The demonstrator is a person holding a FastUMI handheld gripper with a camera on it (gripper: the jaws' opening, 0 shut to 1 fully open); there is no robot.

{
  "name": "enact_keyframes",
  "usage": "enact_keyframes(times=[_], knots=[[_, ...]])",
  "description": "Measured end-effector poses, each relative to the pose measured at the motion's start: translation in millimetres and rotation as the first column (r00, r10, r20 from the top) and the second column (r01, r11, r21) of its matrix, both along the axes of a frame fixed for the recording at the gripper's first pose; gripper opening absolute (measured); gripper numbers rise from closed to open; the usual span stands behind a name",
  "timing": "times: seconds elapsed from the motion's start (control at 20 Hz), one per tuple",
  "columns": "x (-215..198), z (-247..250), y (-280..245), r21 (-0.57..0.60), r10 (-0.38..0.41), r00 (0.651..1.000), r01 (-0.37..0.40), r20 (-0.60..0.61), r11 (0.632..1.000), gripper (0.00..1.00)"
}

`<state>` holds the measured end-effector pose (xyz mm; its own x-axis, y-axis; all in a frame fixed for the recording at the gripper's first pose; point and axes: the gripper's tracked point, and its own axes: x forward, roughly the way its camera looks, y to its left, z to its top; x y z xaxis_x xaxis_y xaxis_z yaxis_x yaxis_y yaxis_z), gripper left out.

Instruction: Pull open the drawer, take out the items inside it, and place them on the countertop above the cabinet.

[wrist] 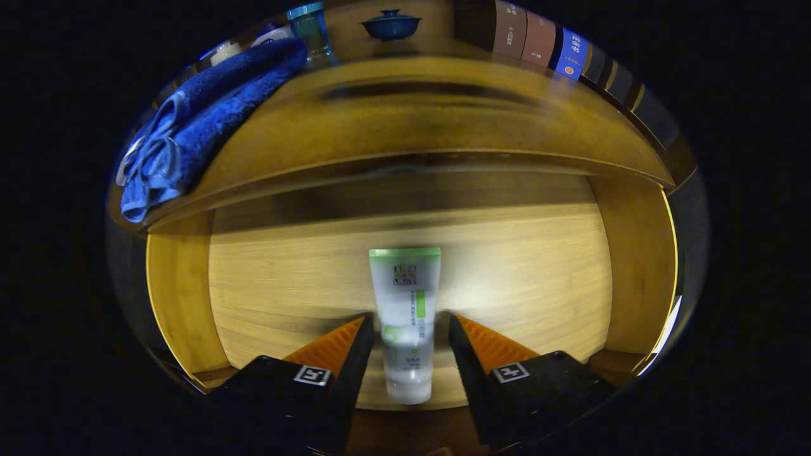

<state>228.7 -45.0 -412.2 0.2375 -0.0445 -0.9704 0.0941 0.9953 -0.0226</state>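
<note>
Drawer interior, seen along your gripper (410,329): the open wooden drawer (519,278) holds a white plastic squeeze tube with a green band at its crimped end (405,316), lying flat on the drawer floor. Its long axis runs straight ahead along the line of your fingers, cap end nearest you and crimped green end pointing toward the drawer's back. The lower half of the tube sits between the two fingers; the upper half reaches beyond their tips. Your fingers stand apart, one on each side, with a visible gap between each and the tube, so nothing is gripped yet. The coming move appears to turn on this alignment: closing would pinch the tube across its narrow width, near mid-length. The tube looks soft-walled and slightly translucent, with green printing down its face; expect it to yield under pressure. Above the drawer, the wooden countertop (443,120) carries a folded blue towel (215,114), with a dark lidded bowl (391,25) and a row of books (538,41) behind.
</note>
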Motion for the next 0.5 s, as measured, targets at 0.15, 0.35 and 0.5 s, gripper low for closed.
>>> enact_keyframes(times=[0.15,0.35,0.5], knots=[[-7.2,-6.3,5.0,0.018,-0.014,0.999,0.015,-0.042,1.0,0.56],[-7.9,0.3,-0.1,-0.029,0.023,0.999,-0.024,-0.022,0.999,0.4],[-12.8,-0.7,3.8,-0.01,0.028,0.999,-0.028,-0.021,1.0,0.26]])
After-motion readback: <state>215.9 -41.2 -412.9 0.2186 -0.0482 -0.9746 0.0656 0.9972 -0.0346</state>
